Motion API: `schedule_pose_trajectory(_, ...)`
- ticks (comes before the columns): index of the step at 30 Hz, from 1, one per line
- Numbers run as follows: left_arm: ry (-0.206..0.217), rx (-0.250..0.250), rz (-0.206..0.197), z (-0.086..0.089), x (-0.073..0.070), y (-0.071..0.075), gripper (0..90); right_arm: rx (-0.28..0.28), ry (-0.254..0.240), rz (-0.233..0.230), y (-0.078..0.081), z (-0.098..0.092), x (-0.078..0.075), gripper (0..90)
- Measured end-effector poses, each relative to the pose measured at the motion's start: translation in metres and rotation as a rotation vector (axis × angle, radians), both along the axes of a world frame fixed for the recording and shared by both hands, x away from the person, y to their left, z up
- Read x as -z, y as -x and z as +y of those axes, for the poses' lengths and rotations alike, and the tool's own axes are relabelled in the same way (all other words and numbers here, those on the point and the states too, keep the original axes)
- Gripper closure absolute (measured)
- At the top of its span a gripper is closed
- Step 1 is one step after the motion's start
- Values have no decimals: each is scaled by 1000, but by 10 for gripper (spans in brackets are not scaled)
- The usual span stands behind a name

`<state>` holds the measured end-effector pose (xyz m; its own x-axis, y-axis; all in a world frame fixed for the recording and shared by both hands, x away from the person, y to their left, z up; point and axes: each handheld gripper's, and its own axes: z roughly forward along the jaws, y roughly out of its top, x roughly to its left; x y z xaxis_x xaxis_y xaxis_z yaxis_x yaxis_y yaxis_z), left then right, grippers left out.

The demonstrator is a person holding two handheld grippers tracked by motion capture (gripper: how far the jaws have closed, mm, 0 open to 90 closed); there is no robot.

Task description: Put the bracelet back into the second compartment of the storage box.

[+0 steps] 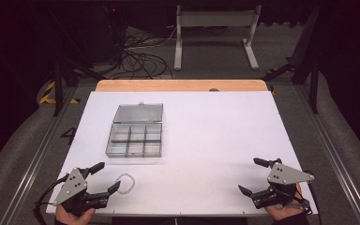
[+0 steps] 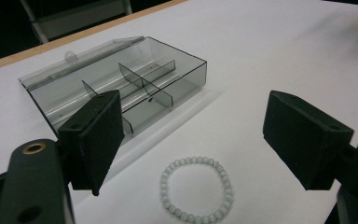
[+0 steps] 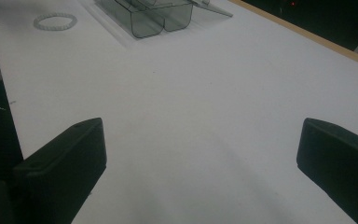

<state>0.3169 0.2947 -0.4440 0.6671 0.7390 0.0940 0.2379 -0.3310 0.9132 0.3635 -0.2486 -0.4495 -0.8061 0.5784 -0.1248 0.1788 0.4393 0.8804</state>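
A clear smoky plastic organiser box (image 1: 135,139) with its lid folded back lies on the white table, left of centre; its compartments look empty (image 2: 121,88) (image 3: 158,18). A white bead bracelet (image 1: 125,183) lies flat near the front left edge (image 2: 196,189) (image 3: 55,21). My left gripper (image 1: 108,176) is open at the front left corner, the bracelet just beyond its fingertips. At the front right corner my right gripper (image 1: 253,176) is open over bare table, holding nothing.
The white table top (image 1: 206,131) has a wooden strip (image 1: 180,85) along its far edge. Metal rails run down both sides. Behind the table are cables (image 1: 136,56) on the floor and a white stand (image 1: 213,33).
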Motion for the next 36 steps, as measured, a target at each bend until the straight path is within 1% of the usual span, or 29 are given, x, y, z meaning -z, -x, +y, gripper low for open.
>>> schedule_pose_trajectory(8,1,-2,8,0,-1,1,209,-13,4,6,-1,2,2,23)
schedule_pose_trajectory(15,6,-5,3,0,-1,1,209,-17,4,7,0,3,1,23)
schedule_pose_trajectory(20,7,-6,9,1,-2,0,211,-20,10,12,-1,4,2,23)
schedule_pose_trajectory(23,6,-2,17,1,-3,0,217,-21,9,14,-1,4,2,24)
schedule_pose_trajectory(26,12,1,36,1,-4,-2,223,-26,14,16,-1,5,3,24)
schedule_pose_trajectory(28,3,-1,37,0,-5,-4,225,-28,14,18,-1,5,3,24)
schedule_pose_trajectory(29,2,0,44,0,-6,-5,226,-29,16,18,-1,6,3,24)
schedule_pose_trajectory(30,8,2,56,0,-7,-6,226,-29,16,21,-1,6,3,24)
schedule_pose_trajectory(31,5,4,53,0,-8,-7,226,-30,18,21,-1,6,3,25)
schedule_pose_trajectory(32,12,5,65,-1,-9,-8,228,-32,18,23,-2,6,3,25)
schedule_pose_trajectory(36,4,10,76,-3,-12,-12,232,-37,20,30,-2,7,4,25)
